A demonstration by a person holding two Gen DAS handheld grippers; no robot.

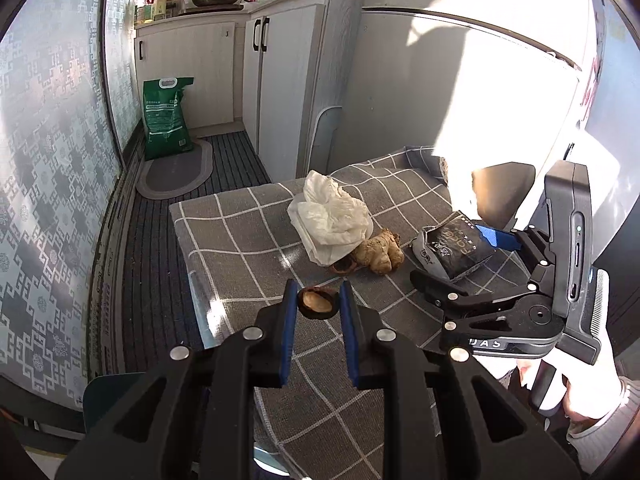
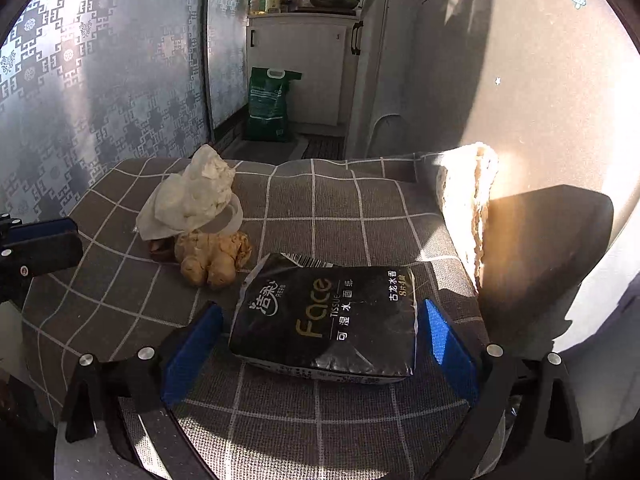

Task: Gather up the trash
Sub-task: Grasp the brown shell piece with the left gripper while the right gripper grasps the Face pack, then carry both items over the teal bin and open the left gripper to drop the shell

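A nutshell half (image 1: 317, 303), dark outside and pale within, is sitting pinched between the blue pads of the left hand-held gripper (image 1: 318, 308), hanging above the checked cloth (image 1: 240, 232) near the counter's near left edge. So the pick-up step for this piece looks done, and the carrying step is in hand.

More trash is lying further in, toward the middle of the counter: a second dark shell piece (image 1: 343, 266) is resting against a ginger root (image 1: 380, 254), and a crumpled white tissue (image 1: 332, 216) is slumping over both from behind. Just right of the ginger, a black tissue pack (image 2: 326, 320) is lying flat, closer to the counter's right edge.

The right hand-held gripper (image 2: 320, 332) is standing spread wide, its pads flanking the pack on either side. Its right pad is standing very close to the pack's end, and contact there cannot be told; the left pad is standing clear. It is not gripping.

No bin is showing in either view, so the next move probably calls for carrying the shell away level, keeping the pinch firm on its curved, slippery wall. The right one would then need to close squarely across the pack, if that counts as trash.
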